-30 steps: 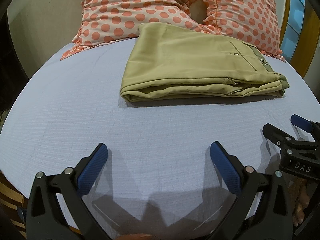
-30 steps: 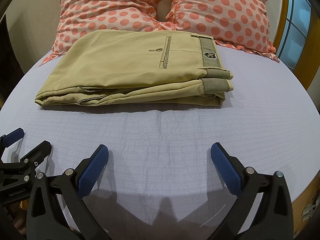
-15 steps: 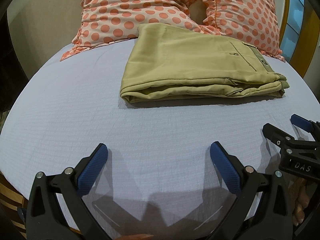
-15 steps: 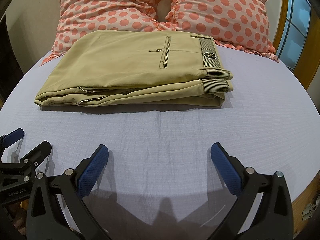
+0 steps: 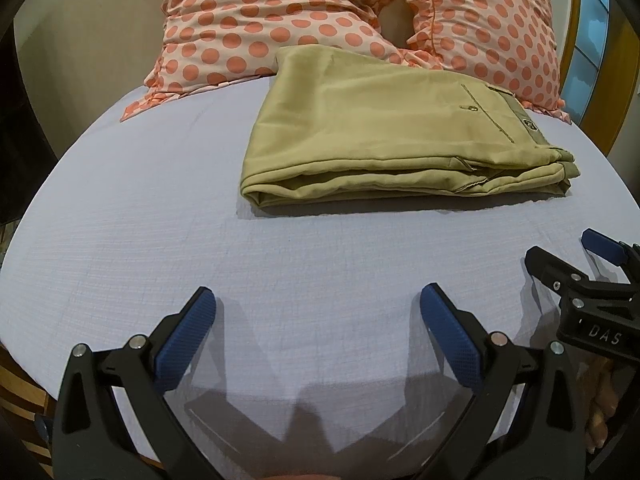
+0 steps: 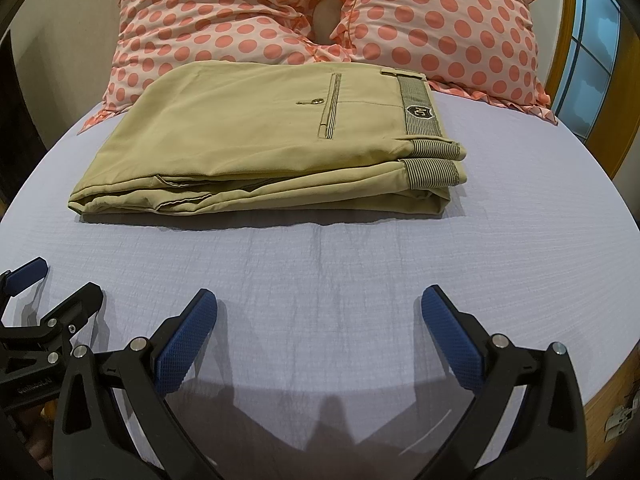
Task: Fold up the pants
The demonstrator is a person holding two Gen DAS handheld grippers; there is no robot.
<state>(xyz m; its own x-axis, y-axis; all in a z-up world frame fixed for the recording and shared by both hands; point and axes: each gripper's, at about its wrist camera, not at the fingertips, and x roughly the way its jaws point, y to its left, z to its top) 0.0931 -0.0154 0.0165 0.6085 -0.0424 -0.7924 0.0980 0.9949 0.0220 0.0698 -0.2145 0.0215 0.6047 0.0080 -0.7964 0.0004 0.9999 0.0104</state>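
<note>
On the lilac sheet, far side: khaki pants folded flat, touching polka-dot pillows. Near edge: left gripper and right gripper both spread wide, holding nothing, well apart from pants.

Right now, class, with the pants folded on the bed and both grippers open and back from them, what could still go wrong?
1. The pants show loose layered edges along the near side; a nudge there could spread the stack.
2. Their far edge lies against the pillows, so a shifting pillow might tip the fold.
3. The left hand-held gripper and right hand-held gripper are close together, so they might collide when moved.
</note>
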